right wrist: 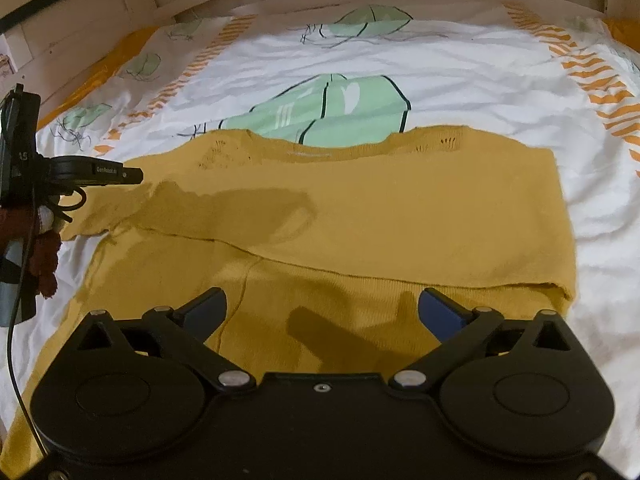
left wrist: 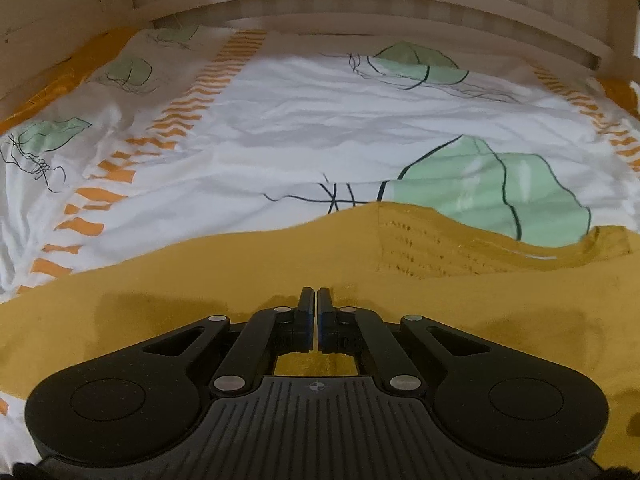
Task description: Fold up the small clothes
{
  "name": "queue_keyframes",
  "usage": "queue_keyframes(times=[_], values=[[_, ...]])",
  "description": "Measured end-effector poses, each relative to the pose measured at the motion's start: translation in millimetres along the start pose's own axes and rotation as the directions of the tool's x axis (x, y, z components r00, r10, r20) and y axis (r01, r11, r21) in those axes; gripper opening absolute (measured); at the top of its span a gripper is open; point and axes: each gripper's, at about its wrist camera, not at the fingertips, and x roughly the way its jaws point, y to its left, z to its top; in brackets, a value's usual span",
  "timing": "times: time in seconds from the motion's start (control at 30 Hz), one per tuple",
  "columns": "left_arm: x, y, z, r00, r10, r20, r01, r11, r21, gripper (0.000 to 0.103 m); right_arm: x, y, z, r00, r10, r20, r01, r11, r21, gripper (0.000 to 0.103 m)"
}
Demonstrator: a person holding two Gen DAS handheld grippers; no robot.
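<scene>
i find the mustard knit top (right wrist: 360, 208) lying on the printed bedsheet (right wrist: 460, 76), its far part doubled over along a fold near my right gripper (right wrist: 320, 308), whose fingers are spread wide and empty. my left gripper (left wrist: 318, 304) has its fingers together above the fabric; whether cloth is pinched, i cannot tell. soft, light, limp knit: i judge corners or hem best.

Right gripper (right wrist: 322, 308), fingers spread wide, hovers over the folded mustard sweater (right wrist: 400, 216) on the bedsheet (right wrist: 460, 76).

Sweater (right wrist: 360, 208) hem — cut off by gripper
</scene>
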Motion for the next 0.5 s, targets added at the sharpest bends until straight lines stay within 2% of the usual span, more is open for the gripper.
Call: queue_keyframes(times=[0.07,0.2,0.3,0.4,0.5], values=[[8.0,-0.6,-2.3,0.999,-0.021,-0.046,0.021,1.0,0.006,0.005,3.3,-0.7,-1.2,1.0,0.001,-0.018,-0.001,1.0,0.001,0.102],[22.7,1.5,-11.7,0.993,-0.033,-0.115,0.032,0.999,-0.013,0.006,10.5,-2.6,-3.1,0.998,0.005,-0.058,-0.005,1.0,0.007,0.102],[21.7,1.3,-18.3,0.995,-0.033,-0.094,0.033,0.999,0.001,0.009,12.6,-1.0,-4.1,0.998,-0.005,-0.067,0.004,1.0,-0.007,0.102],[20.2,-0.4,-18.7,0.995,-0.017,-0.095,0.021,0.999,0.037,0.02,12.0,-0.4,-4.3,0.998,-0.001,-0.065,0.0,1.0,-0.012,0.102],[15.4,9.6,-17.3,0.995,-0.051,-0.09,0.05,0.999,-0.017,0.025,8.5,-4.1,-3.8,0.998,0.028,-0.05,-0.027,0.999,0.019,0.102]])
